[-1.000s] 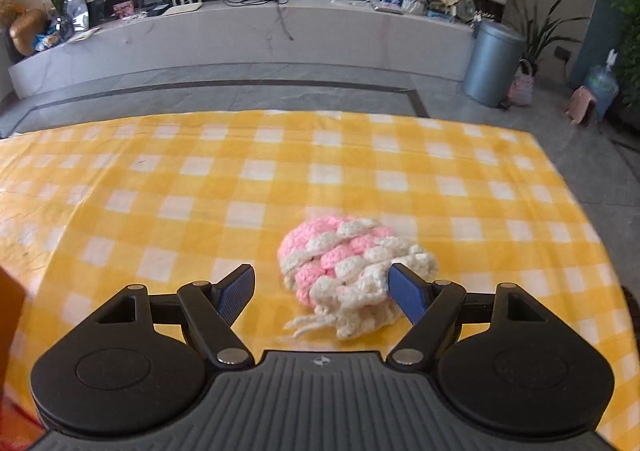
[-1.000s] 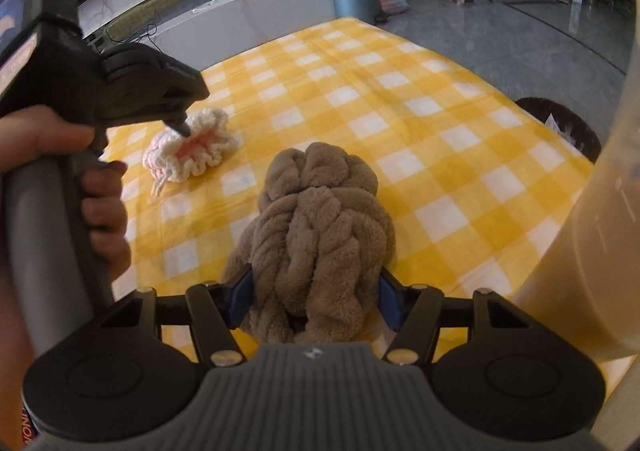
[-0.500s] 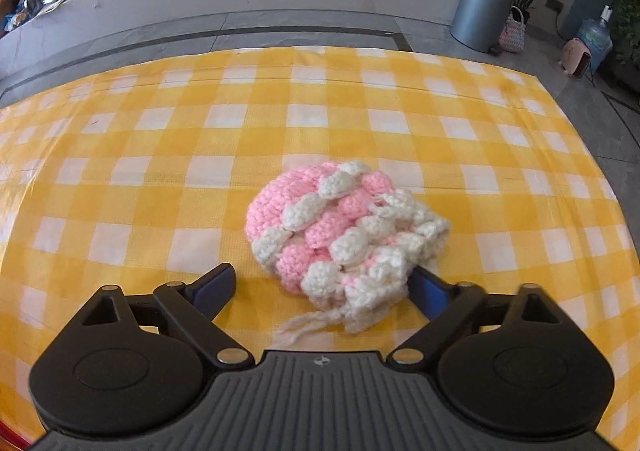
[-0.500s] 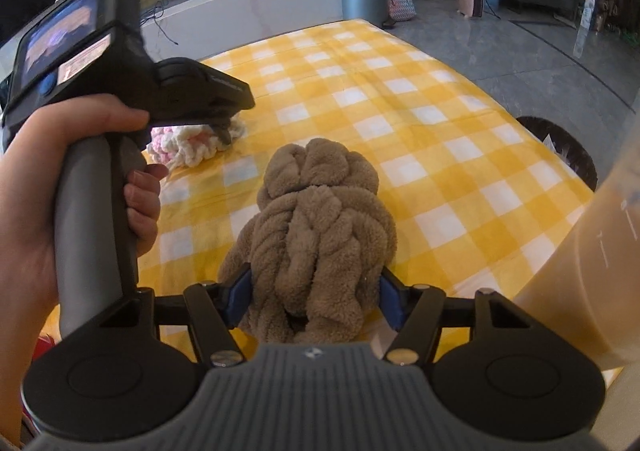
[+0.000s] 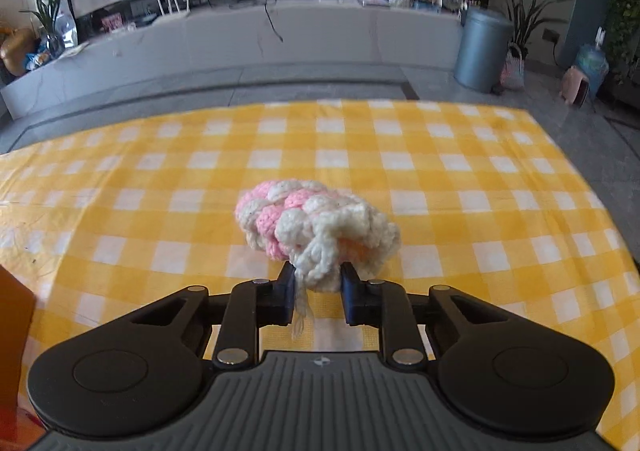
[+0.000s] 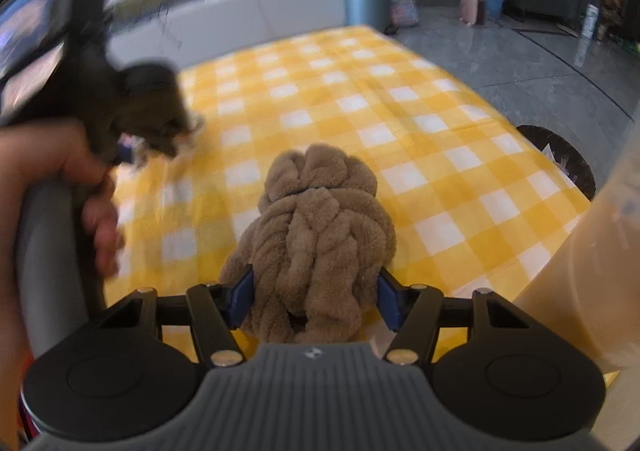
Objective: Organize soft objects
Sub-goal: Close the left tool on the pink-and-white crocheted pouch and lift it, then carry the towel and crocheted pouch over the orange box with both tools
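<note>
My left gripper [image 5: 318, 291] is closing, pinching the pink-and-white knit [image 5: 316, 229] by its near edge over the checked cloth [image 5: 460, 179]. My right gripper [image 6: 316, 297] clamps the brown plush [image 6: 316, 235].

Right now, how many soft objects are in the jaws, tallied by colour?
Pink and white crocheted piece: 1, its near end between the closing jaws of the left gripper.
Brown plush bundle: 1, between the jaws of the right gripper.
Total: 2, both over the yellow checked tablecloth.
</note>
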`<state>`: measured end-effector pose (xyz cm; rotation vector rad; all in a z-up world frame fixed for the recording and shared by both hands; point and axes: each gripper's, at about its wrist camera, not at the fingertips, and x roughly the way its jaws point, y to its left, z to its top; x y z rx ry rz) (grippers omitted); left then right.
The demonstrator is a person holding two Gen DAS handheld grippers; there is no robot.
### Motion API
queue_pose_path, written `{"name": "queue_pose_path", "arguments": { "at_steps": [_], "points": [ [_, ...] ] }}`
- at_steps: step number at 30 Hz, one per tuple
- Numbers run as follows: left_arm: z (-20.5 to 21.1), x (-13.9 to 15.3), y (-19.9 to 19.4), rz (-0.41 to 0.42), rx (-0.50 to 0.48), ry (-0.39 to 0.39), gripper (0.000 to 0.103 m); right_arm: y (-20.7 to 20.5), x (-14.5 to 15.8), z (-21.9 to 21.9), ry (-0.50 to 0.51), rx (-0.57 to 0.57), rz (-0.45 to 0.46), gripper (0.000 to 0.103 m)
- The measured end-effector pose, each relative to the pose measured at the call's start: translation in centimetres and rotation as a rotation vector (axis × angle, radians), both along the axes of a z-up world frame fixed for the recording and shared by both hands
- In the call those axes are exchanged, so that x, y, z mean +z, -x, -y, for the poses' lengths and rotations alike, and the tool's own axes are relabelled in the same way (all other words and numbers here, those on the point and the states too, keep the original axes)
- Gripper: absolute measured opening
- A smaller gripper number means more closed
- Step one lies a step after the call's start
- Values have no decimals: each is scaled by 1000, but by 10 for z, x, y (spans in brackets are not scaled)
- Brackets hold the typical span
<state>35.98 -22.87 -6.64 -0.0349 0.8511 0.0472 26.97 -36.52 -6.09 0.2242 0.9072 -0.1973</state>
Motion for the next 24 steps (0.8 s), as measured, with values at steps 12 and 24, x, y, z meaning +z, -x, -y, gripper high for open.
{"name": "queue_pose_path", "arguments": {
  "at_steps": [12,24],
  "points": [
    [-2,44,71,158,-67,10,25,7,17,5,-8,-32,74,60],
    [-10,88,134,298,-106,20,25,14,39,7,-28,-3,159,57]
  ]
}}
